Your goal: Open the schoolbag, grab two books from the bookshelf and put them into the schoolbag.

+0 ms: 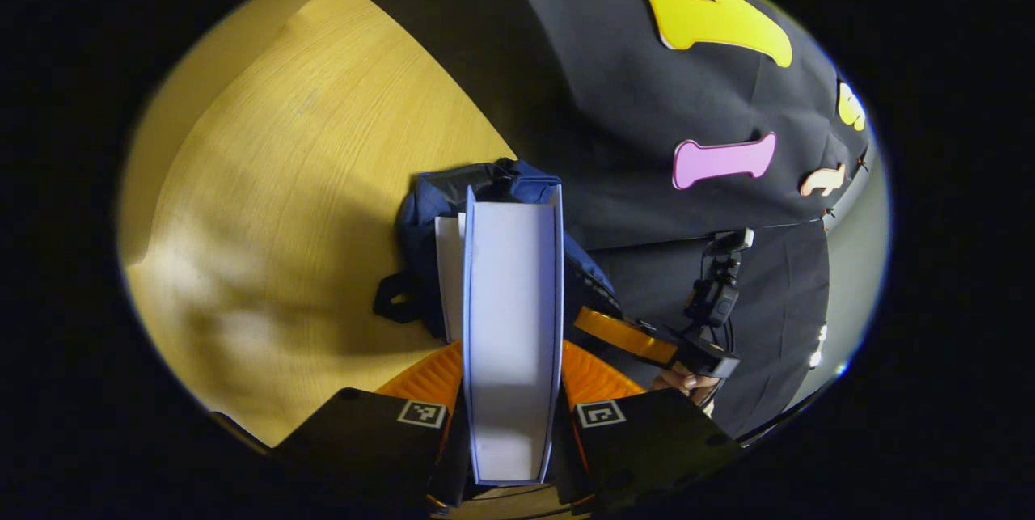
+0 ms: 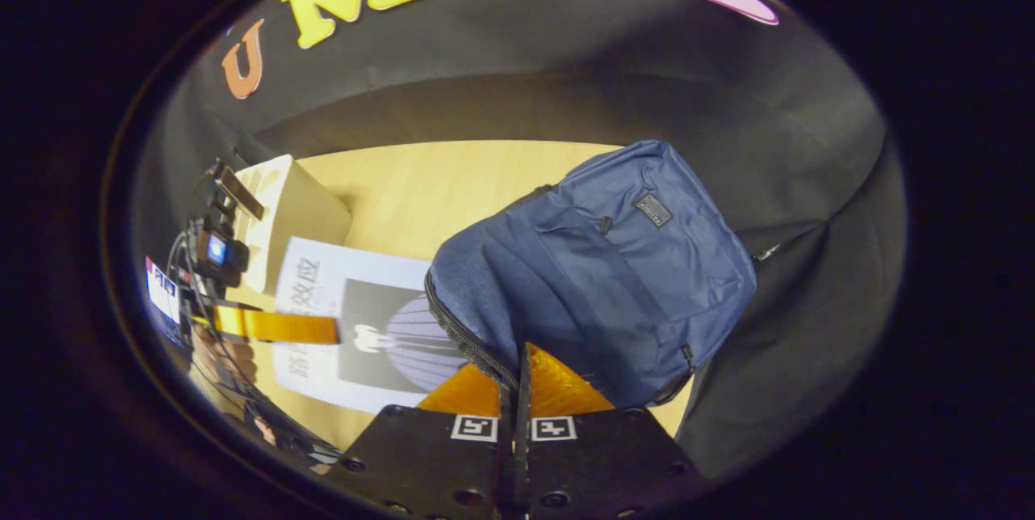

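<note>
**Book going into the schoolbag, bag rim pinched open**

Your left gripper (image 1: 512, 415) is clamping a book (image 1: 513, 326) between both fingers, holding it edge-on so that you are looking down its pale page block, framed by thin blue cover edges. The far end of the book is pointing into the open mouth of the dark blue schoolbag (image 1: 437, 200), which is lying on the wooden tabletop (image 1: 307, 180). A second pale book (image 1: 449, 277) is sitting just beside the held one, on its left, its far end also in the bag mouth; how deep either book reaches is hidden by the bag's fabric.

Your right gripper (image 2: 517, 391) is showing its fingers drawn together at the zipped rim of the schoolbag (image 2: 598, 277); they are seeming to pinch the rim, though the contact itself is hard to make out. From this side the bag is showing a blue front with a pocket and a small label patch. The book's cover (image 2: 364, 326), white with a grey picture, is sticking out of the bag's left side, your other gripper (image 2: 279, 326) on it. A pale box-like shape (image 2: 291, 205) is standing on the tabletop behind, partly cut off.
</note>
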`<state>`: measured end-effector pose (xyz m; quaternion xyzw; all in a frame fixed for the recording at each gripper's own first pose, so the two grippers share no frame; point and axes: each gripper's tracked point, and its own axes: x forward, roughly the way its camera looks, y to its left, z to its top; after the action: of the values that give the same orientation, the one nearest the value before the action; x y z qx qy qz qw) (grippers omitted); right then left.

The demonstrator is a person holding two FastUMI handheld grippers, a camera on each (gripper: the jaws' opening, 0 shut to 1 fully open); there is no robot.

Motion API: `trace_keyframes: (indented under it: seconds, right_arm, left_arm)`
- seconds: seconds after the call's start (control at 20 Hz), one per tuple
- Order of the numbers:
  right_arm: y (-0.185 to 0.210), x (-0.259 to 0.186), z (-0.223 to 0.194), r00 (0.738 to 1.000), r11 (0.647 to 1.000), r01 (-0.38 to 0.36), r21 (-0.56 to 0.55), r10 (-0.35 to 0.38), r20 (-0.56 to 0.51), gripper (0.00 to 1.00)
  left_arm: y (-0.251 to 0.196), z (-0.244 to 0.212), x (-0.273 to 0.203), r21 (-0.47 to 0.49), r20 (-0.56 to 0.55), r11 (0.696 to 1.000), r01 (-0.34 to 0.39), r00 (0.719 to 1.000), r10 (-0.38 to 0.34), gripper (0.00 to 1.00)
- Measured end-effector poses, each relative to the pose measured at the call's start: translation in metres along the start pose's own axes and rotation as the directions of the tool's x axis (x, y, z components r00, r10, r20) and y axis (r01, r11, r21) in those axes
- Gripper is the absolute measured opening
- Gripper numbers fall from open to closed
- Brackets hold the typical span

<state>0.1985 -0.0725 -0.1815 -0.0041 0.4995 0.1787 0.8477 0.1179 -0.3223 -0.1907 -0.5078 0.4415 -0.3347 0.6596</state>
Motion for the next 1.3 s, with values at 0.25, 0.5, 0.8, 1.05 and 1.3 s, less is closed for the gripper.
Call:
trace_keyframes:
  seconds: [0.25, 0.5, 0.8, 1.05, 1.3]
  right_arm:
    - [0.018, 0.003, 0.003, 0.998, 0.995, -0.052, -0.09, 0.049, -0.036, 0.01]
    - [0.031, 0.011, 0.0, 0.994, 0.981, -0.087, -0.172, 0.074, -0.08, 0.01]
    - [0.036, 0.001, 0.017, 0.991, 0.969, -0.131, -0.212, 0.12, -0.063, 0.01]
    - [0.026, -0.005, 0.019, 0.99, 0.97, -0.142, -0.2, 0.136, -0.045, 0.0]
    - [0.019, 0.0, 0.021, 0.989, 0.978, -0.151, -0.141, 0.149, -0.021, 0.01]
  left_arm:
    - [0.009, 0.012, 0.04, -0.077, 0.074, 0.991, 0.112, 0.992, -0.107, 0.44]
    - [-0.005, 0.02, 0.109, -0.098, 0.14, 0.972, 0.213, 0.97, -0.198, 0.45]
    - [-0.01, 0.015, 0.172, -0.062, 0.172, 0.966, 0.252, 0.956, -0.238, 0.45]
    - [-0.008, 0.015, 0.186, -0.047, 0.172, 0.965, 0.257, 0.954, -0.246, 0.46]
    - [-0.008, 0.011, 0.168, -0.109, 0.154, 0.972, 0.21, 0.969, -0.192, 0.58]
